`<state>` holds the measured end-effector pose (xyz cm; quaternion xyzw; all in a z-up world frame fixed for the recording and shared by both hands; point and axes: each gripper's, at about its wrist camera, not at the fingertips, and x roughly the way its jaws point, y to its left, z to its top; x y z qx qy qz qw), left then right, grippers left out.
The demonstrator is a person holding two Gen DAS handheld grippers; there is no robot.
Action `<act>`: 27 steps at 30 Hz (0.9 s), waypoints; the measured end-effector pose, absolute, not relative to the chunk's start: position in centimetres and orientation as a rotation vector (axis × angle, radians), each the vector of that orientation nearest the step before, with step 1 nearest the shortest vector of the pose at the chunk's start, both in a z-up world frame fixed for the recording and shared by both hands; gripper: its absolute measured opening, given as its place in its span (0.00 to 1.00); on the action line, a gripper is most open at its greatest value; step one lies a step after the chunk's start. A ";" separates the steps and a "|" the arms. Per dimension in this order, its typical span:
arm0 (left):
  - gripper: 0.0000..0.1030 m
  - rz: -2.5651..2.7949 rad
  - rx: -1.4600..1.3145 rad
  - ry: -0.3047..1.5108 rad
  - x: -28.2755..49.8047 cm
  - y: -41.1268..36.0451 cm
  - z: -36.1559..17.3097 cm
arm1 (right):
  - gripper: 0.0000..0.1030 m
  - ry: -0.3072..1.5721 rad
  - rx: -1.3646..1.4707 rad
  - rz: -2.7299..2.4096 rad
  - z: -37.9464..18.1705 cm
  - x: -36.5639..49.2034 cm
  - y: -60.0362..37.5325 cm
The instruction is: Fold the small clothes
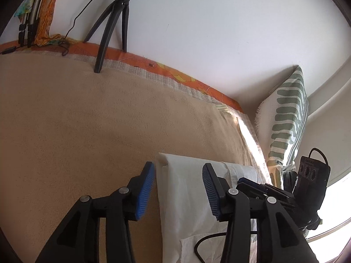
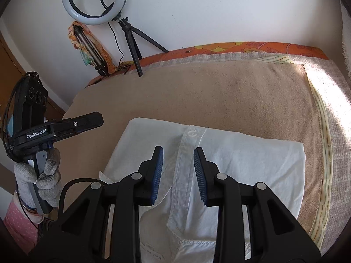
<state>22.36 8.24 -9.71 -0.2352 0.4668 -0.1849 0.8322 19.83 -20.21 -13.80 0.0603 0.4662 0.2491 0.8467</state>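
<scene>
A white button-up shirt lies folded into a rectangle on the tan blanket, placket and a button facing up, collar toward me. My right gripper is open and empty, held just above the placket. My left gripper is open and empty over the shirt's left edge. In the right wrist view the left gripper appears at the left, held by a gloved hand, beside the shirt. In the left wrist view the right gripper's body shows at the right.
A black tripod with a ring light stands at the bed's far edge by the white wall. A second folded tripod leans on the wall. A green-striped pillow stands at the right. The orange sheet border runs along the wall.
</scene>
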 end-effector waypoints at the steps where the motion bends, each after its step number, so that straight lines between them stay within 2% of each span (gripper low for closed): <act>1: 0.46 -0.398 -0.537 1.012 22.9 8.8 -10.5 | 0.31 1.016 0.107 0.515 -14.9 20.1 -19.8; 4: 0.47 -0.419 -0.670 1.076 24.0 10.2 -12.7 | 0.30 1.071 -0.014 0.499 -18.1 19.5 -18.9; 6: 0.46 -0.438 -0.729 1.099 24.5 10.6 -13.7 | 0.31 1.054 -0.063 0.495 -17.9 19.1 -18.4; 13: 0.47 -0.533 -0.814 1.109 25.8 9.2 -14.0 | 0.32 1.022 0.180 0.610 -14.5 19.0 -19.8; 22: 0.46 -0.567 -0.810 1.182 28.5 5.9 -16.1 | 0.32 1.049 0.214 0.584 -15.5 19.8 -20.0; 24: 0.35 -0.556 -0.779 1.171 28.8 5.4 -16.3 | 0.32 1.056 0.250 0.552 -15.9 20.2 -21.1; 26: 0.17 -0.511 -0.733 1.150 28.9 5.2 -16.5 | 0.32 1.066 0.308 0.533 -16.4 20.7 -22.4; 27: 0.15 -0.484 -0.693 1.138 28.9 5.1 -16.6 | 0.32 1.073 0.332 0.524 -16.6 21.0 -23.0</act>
